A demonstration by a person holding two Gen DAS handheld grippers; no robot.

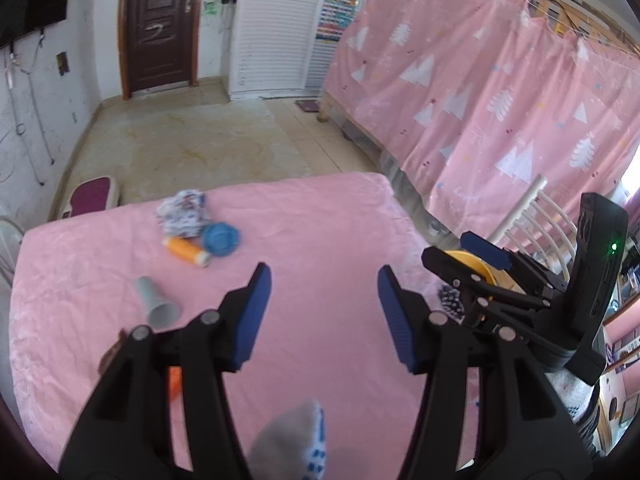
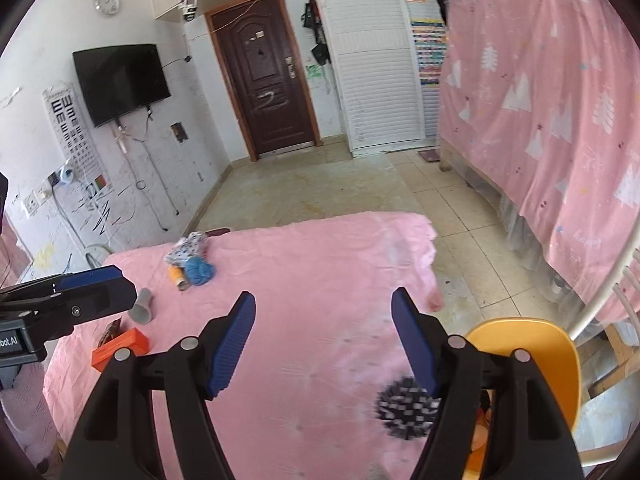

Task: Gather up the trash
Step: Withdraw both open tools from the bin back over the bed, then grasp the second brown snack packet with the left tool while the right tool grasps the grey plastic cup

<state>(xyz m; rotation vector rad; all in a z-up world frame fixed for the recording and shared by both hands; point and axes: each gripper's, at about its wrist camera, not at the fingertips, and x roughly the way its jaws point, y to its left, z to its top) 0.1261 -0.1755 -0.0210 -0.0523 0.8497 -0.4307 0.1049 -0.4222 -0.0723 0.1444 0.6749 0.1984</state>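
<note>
Trash lies scattered on a pink-covered table (image 1: 320,216). At the far left are a patterned crumpled wrapper (image 1: 184,214), an orange bottle (image 1: 184,250) and a blue crumpled piece (image 1: 220,240), huddled together. A grey paper cup (image 1: 156,304) lies on its side nearer to me. An orange box (image 2: 120,350) sits at the left edge. A black-and-white checkered ball (image 2: 404,408) rests by the right edge, beside a yellow bin (image 2: 532,344). My left gripper (image 1: 323,276) is open and empty above the table's middle. My right gripper (image 2: 324,298) is open and empty too.
A grey and white crumpled piece (image 1: 292,440) shows at the bottom between the left arms. A pink curtain (image 1: 480,100) hangs along the right. A white chair back (image 1: 528,216) stands past the bin. Tiled floor (image 2: 320,188) lies beyond the table.
</note>
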